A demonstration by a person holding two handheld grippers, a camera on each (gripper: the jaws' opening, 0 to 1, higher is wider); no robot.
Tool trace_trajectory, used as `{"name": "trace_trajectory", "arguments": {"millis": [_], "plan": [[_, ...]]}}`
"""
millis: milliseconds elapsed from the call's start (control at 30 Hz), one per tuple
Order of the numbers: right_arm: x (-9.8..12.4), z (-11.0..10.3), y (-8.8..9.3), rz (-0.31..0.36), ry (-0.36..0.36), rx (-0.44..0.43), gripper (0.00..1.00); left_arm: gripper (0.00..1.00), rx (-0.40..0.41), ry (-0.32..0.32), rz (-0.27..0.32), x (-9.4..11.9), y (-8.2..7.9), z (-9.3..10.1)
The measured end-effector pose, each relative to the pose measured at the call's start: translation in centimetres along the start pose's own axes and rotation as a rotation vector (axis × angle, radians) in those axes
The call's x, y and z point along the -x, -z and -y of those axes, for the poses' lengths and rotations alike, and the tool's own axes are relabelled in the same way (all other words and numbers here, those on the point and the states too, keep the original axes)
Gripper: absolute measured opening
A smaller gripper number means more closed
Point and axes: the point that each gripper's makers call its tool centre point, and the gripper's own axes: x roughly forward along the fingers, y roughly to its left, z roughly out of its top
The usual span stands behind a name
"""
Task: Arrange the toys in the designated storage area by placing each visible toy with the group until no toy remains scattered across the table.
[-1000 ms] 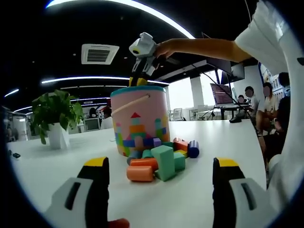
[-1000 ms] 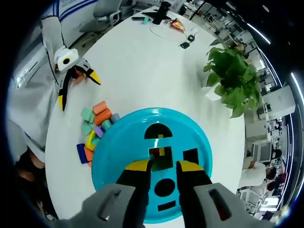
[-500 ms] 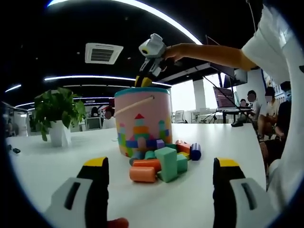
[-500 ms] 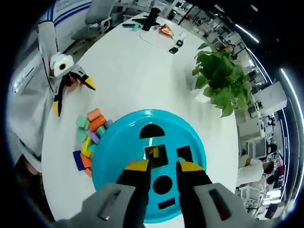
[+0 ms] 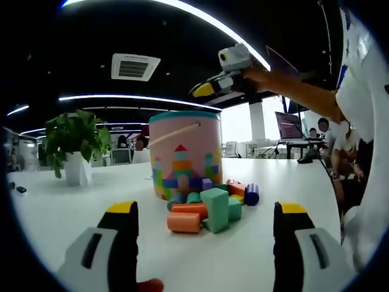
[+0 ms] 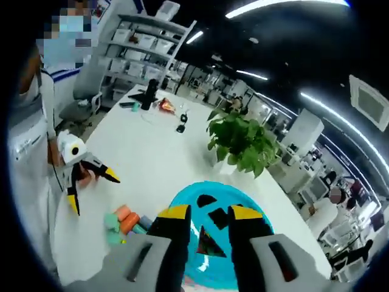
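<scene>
Spreading across both views, the white bench (image 5: 285, 182) carries everything. On it stands the pink toy bucket (image 5: 185, 152) with its turquoise lid (image 6: 213, 237), whose shape-sorting holes show in the right gripper view. A potted plant (image 5: 74, 146) sits well apart from the bucket, toward the bench's far side. Against the foot of the bucket lies the pile of toy blocks (image 5: 206, 204): a green cuboid, orange cylinders lying on their sides, a blue cylinder and smaller pieces, touching one another. The left gripper (image 5: 203, 243) rests low near the bench with its jaws wide apart and nothing between them, facing the pile. The right gripper (image 6: 206, 228) hangs above the bucket, its jaws a little apart and holding nothing.
</scene>
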Motion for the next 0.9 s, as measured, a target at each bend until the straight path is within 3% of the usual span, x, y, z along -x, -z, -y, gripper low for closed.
{"name": "trace_trajectory", "arguments": {"millis": [67, 133, 433, 500, 667, 800, 900], "plan": [[1.4, -1.1, 0.8, 0.040, 0.006, -0.060, 0.24, 0.95, 0.000, 0.003, -0.001, 0.0, 0.0, 0.1], [2.4, -1.8, 1.9, 0.040, 0.008, -0.062, 0.24, 0.95, 0.000, 0.007, 0.002, 0.0, -0.1, 0.2], [4.8, -3.7, 5.4, 0.081, 0.064, -0.208, 0.24, 0.94, 0.011, 0.001, 0.007, 0.1, -0.2, 0.2], [5.0, -4.3, 5.9, 0.115, 0.066, -0.283, 0.25, 0.94, 0.015, -0.002, 0.015, 0.2, -0.4, 0.1], [5.3, -5.5, 8.0, 0.213, 0.126, -0.378, 0.25, 0.94, 0.030, -0.006, 0.018, 0.2, -0.4, 0.0], [5.2, -7.0, 11.0, 0.264, 0.176, -0.452, 0.26, 0.94, 0.031, -0.008, 0.017, 0.3, -0.4, -0.1], [4.5, -8.7, 14.2, 0.227, 0.165, -0.549, 0.27, 0.94, 0.028, -0.005, 0.014, 0.3, -0.3, 0.0]]}}
